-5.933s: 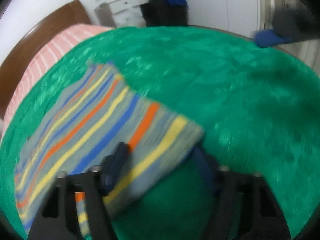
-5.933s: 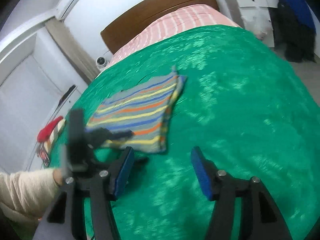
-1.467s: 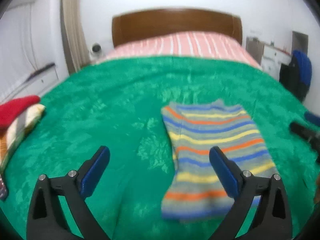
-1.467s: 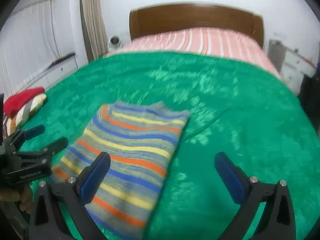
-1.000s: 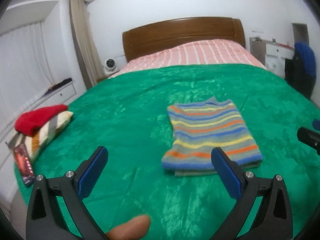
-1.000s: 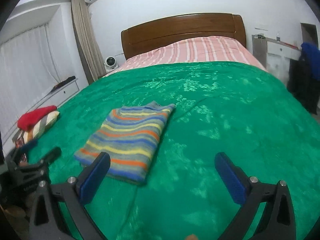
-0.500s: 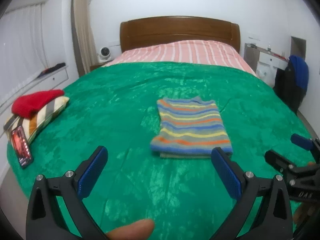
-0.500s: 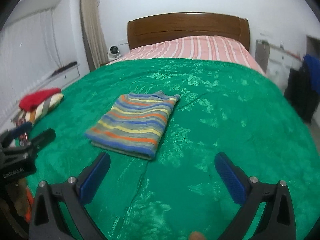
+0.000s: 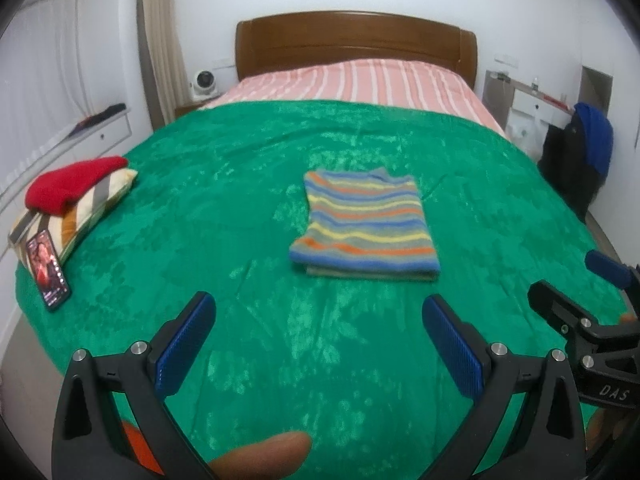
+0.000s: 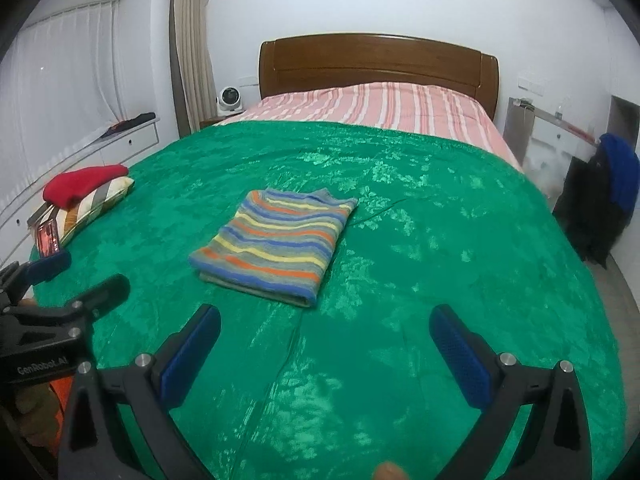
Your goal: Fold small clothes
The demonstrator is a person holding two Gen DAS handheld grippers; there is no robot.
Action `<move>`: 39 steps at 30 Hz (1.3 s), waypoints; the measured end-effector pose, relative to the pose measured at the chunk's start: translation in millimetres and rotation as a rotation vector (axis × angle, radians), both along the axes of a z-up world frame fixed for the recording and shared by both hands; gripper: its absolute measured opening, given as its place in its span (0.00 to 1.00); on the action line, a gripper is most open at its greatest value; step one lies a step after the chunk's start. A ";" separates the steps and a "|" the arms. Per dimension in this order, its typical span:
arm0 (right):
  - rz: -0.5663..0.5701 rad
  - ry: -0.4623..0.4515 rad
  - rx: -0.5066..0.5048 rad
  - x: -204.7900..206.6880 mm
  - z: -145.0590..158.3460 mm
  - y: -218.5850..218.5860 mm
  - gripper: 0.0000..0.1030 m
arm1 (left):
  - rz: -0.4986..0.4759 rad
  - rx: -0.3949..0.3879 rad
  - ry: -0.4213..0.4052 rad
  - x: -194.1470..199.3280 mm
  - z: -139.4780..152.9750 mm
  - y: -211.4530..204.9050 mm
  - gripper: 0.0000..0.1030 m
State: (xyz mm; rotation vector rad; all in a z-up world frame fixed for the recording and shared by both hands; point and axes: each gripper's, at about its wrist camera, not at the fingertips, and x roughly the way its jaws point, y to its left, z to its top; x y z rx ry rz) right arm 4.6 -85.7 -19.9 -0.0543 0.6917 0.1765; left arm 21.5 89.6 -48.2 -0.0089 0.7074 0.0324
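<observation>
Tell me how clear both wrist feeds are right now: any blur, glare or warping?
Left wrist view: striped garment slightly soft, its near edge smeared; heavy fisheye bowing with dark corners. Right wrist view: sharper, stripes crisp; sheen patches on the green blanket, no washout. Both grippers' blue fingers read clearly.

We see a striped knit garment (image 9: 362,226), soft and matt, its ribbed hem woolly. It lies on a green blanket (image 9: 224,200) of plush, velvety cloth with a crushed sheen that catches light in patches. At the far end the headboard (image 9: 356,42) is polished brown wood, glossy. The pink striped sheet (image 9: 360,84) looks like flat, matt cotton. Our left hand-held gripper (image 9: 318,342) and right hand-held gripper (image 10: 326,354) are matt black plastic with bright metal screws and finely textured blue rubbery pads (image 9: 454,350). On the left, the phone (image 9: 47,268) has a glossy screen.
</observation>
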 end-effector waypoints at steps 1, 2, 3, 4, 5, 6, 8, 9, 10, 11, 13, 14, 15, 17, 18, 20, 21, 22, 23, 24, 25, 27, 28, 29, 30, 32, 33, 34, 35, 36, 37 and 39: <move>0.003 0.003 0.000 -0.9 0.2 0.8 1.00 | -0.001 0.002 0.004 -1.4 0.4 -0.4 1.00; 0.004 0.008 -0.004 -2.4 0.4 1.7 1.00 | 0.000 0.005 0.006 -3.7 1.3 -0.7 1.00; 0.004 0.012 -0.008 -4.0 0.6 2.3 1.00 | -0.001 0.007 0.006 -4.9 2.2 -0.7 1.00; 0.004 0.013 -0.008 -5.2 1.1 2.7 1.00 | -0.001 0.007 0.006 -7.4 3.1 -0.6 1.00; 0.007 0.014 -0.005 -7.4 2.0 2.7 1.00 | -0.001 0.003 0.004 -9.4 3.6 1.0 1.00; 0.010 0.018 -0.002 -9.2 2.7 2.5 1.00 | 0.000 0.002 0.001 -11.1 4.4 1.7 1.00; 0.017 0.013 0.012 -13.4 5.2 1.7 1.00 | 0.015 0.008 -0.020 -17.5 8.0 3.1 1.00; 0.022 -0.009 0.034 -18.1 8.5 0.5 1.00 | 0.028 0.010 -0.030 -20.7 10.4 4.2 1.00; 0.026 -0.033 0.056 -23.1 12.3 -1.6 1.00 | 0.039 0.011 -0.043 -24.2 13.3 5.4 1.00; 0.031 -0.048 0.068 -26.3 15.6 -2.9 1.00 | 0.048 0.006 -0.061 -28.0 17.6 7.3 1.00; 0.035 -0.075 0.077 -31.9 22.6 -4.2 1.00 | 0.062 0.004 -0.088 -33.0 24.5 10.4 1.00; 0.035 -0.089 0.069 -35.1 26.8 -4.1 1.00 | 0.074 0.009 -0.108 -36.2 28.5 11.6 1.00; 0.038 -0.095 0.063 -35.9 29.3 -2.9 1.00 | 0.081 0.014 -0.121 -37.2 31.2 12.7 1.00; 0.048 -0.095 0.059 -38.1 33.4 -2.1 1.00 | 0.089 0.024 -0.150 -40.4 36.0 13.9 1.00; 0.051 -0.088 0.060 -38.4 33.8 -2.0 1.00 | 0.091 0.029 -0.160 -41.6 37.8 13.9 1.00; 0.057 -0.074 0.059 -38.9 34.1 -1.1 1.00 | 0.085 0.051 -0.168 -43.8 39.6 12.8 1.00; 0.059 -0.071 0.054 -39.3 34.0 -0.5 1.00 | 0.077 0.060 -0.163 -43.9 39.5 11.5 1.00; 0.060 -0.072 0.048 -40.3 33.7 -0.1 1.00 | 0.064 0.071 -0.154 -44.7 39.0 9.3 1.00; 0.059 -0.074 0.044 -41.5 33.3 1.0 1.00 | 0.053 0.078 -0.149 -45.4 38.2 7.2 1.00; 0.056 -0.072 0.042 -41.5 32.4 0.5 1.00 | 0.040 0.083 -0.142 -46.2 37.3 5.1 1.00; 0.045 -0.067 0.041 -41.9 31.7 0.5 1.00 | 0.028 0.084 -0.135 -46.8 36.8 3.6 1.00; 0.021 -0.054 0.035 -41.9 30.1 -1.0 1.00 | 0.008 0.076 -0.108 -47.6 35.0 1.6 1.00; 0.012 -0.045 0.029 -41.2 29.2 -1.5 1.00 | 0.000 0.067 -0.097 -47.9 34.5 1.1 1.00; 0.000 -0.031 0.022 -40.7 28.1 -2.1 1.00 | -0.007 0.059 -0.087 -47.9 34.1 0.7 1.00; -0.004 -0.023 0.020 -40.4 27.7 -3.5 1.00 | -0.012 0.058 -0.077 -48.1 33.8 -0.1 1.00; -0.006 0.002 0.017 -39.8 26.2 -5.4 1.00 | -0.019 0.060 -0.070 -49.5 34.9 -1.7 1.00; -0.007 0.012 0.016 -39.8 25.6 -6.4 1.00 | -0.019 0.061 -0.063 -49.9 35.3 -2.5 1.00; -0.009 0.018 0.016 -40.2 24.9 -7.5 1.00 | -0.021 0.061 -0.056 -49.8 35.5 -2.9 1.00; -0.010 0.029 0.013 -40.3 24.1 -8.4 1.00 | -0.022 0.061 -0.052 -50.6 35.5 -4.5 1.00; -0.011 0.042 0.009 -41.2 23.4 -9.2 1.00 | -0.022 0.062 -0.045 -50.5 35.1 -5.2 1.00; -0.011 0.052 0.008 -41.5 22.9 -9.7 1.00 | -0.022 0.066 -0.040 -50.3 34.6 -5.9 1.00; -0.012 0.068 0.009 -42.7 22.4 -10.8 1.00 | -0.012 0.080 -0.033 -50.2 33.4 -8.1 1.00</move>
